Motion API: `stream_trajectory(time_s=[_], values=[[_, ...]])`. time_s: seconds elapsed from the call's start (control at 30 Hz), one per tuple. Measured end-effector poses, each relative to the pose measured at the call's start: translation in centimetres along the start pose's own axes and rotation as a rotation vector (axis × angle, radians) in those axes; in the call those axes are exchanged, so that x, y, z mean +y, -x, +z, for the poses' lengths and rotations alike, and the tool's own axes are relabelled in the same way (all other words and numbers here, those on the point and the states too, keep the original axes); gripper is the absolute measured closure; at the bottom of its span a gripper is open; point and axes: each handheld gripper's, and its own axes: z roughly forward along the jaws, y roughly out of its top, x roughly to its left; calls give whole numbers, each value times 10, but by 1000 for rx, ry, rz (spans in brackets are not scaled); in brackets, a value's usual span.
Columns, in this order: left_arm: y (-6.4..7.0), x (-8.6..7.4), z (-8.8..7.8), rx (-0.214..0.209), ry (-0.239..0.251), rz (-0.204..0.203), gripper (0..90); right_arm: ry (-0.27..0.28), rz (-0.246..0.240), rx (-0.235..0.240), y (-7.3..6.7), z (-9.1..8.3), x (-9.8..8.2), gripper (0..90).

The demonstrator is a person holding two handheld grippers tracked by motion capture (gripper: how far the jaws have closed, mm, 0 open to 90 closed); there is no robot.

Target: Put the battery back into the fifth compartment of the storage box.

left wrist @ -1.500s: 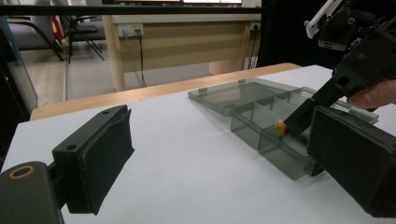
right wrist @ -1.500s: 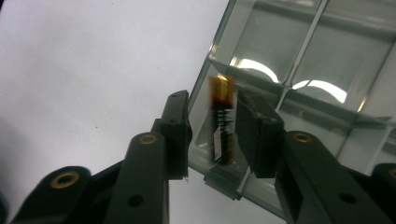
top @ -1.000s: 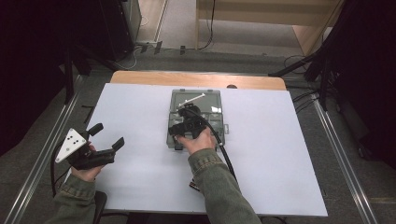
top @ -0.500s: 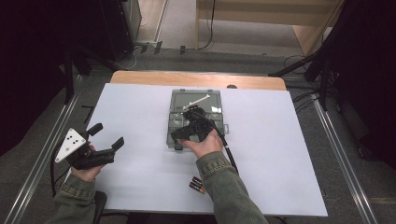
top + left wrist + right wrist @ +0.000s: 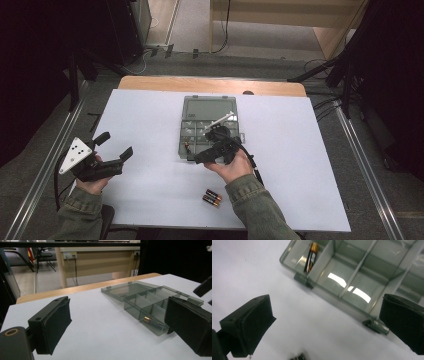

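Loading step, between placements. Your right gripper [image 5: 216,146], its jaws just opened wide with nothing between them, hangs over the near edge of the organizer box [image 5: 186,131], which lies open at mid-table. One battery [image 5: 311,257] already lies in the near-left compartment. Two loose batteries [image 5: 212,197] lie on the white table [image 5: 310,165], nearer you, beside your right wrist. Your left gripper [image 5: 114,150] rests at the left, well apart, jaws wide and empty. Next, by judgement: draw the right gripper back, lower it across one loose battery, and close.
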Motion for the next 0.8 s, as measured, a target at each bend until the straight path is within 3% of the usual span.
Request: stream_trajectory(time_s=[0.3,0.53,0.8], values=[[1,0,1,2,-2,3,70,-31,-57,-9,2,-5,-34,0],[1,0,1,2,-7,4,70,-60,-137,8,0,1,-45,2],[1,-1,1,0,-8,6,70,-107,-232,-5,-8,10,-54,14]])
